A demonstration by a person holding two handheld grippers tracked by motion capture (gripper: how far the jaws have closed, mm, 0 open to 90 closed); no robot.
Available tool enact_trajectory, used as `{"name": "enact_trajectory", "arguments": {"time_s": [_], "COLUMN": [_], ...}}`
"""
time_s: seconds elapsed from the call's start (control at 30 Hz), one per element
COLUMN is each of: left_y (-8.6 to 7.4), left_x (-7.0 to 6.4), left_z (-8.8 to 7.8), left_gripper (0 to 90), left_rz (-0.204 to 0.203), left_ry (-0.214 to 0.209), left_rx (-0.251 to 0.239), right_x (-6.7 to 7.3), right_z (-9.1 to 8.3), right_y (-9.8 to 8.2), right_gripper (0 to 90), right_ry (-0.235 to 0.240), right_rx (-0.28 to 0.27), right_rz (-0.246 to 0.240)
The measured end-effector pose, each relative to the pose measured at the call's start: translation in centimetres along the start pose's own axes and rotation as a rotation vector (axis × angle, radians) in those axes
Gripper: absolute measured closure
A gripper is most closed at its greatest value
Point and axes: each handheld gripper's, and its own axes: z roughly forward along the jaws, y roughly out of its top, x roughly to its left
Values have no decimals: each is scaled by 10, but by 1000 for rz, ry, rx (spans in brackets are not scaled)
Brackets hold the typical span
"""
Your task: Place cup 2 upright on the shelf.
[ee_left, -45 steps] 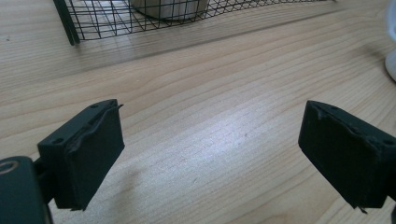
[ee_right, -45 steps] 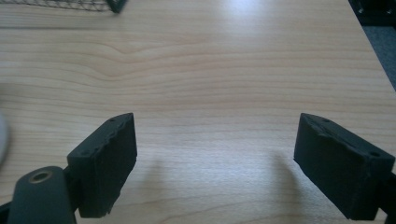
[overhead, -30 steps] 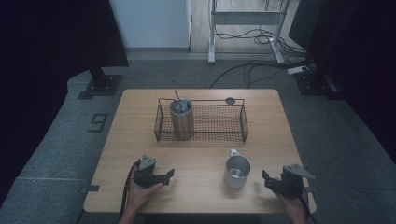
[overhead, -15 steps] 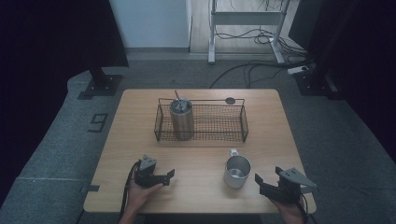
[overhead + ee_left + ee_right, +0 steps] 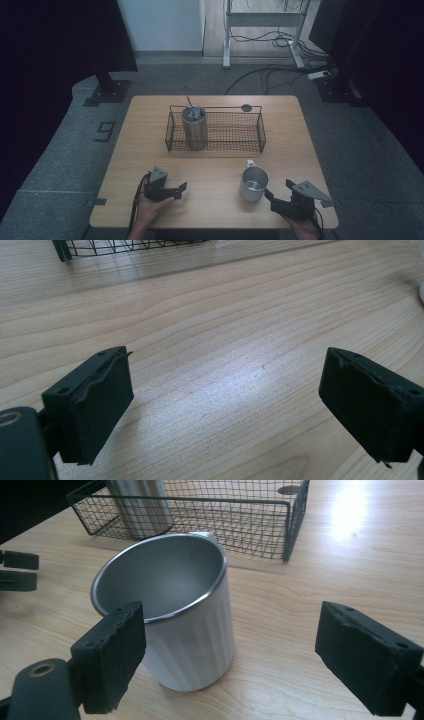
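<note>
The right tongs (image 5: 278, 199) have edged in toward the mug (image 5: 253, 183) over the last second, from a spot well off to its right to just beside it, low on the counter (image 5: 220, 165). I judge this to be the approach before a grasp: the jaws stand spread wide, holding nothing, and in the right gripper view the mug (image 5: 172, 615) sits off toward one jaw rather than squarely between the two, so some lining-up remains. The left tongs (image 5: 174, 190) have not shifted; they rest on the counter well to the mug's left, jaws spread and empty.

The mug stands upright on the counter, just in front of the wire basket (image 5: 215, 130), its long axis vertical and its open mouth facing up. Its handle points away from the person, toward the basket. A steel tumbler (image 5: 194, 126) stands in the basket's left end.
</note>
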Motion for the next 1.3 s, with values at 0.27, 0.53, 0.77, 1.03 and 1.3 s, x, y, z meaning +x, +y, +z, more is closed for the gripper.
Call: {"name": "enact_trajectory", "arguments": {"time_s": [0.27,0.53,0.77,1.03,1.3], "left_y": [0,-1,-2,-3,-3], "left_x": [1,2,2,3,3], "left_z": [0,1,2,2,3], "left_gripper": [72,72,72,72,72], "left_rz": [-5,-11,-16,-17,-22], "left_ry": [-2,-5,-3,-5,-5], "left_rx": [2,6,10,15,14], "right_x": [9,18,24,27,27], "right_z": [4,12,20,28,38], "right_y": [0,1,2,2,2], "right_gripper": [114,77,39,22,6], "right_ry": [31,48,54,51,53], "right_rx": [5,12,21,36,44], "right_rz": [-13,-30,-47,-60,-58]}}
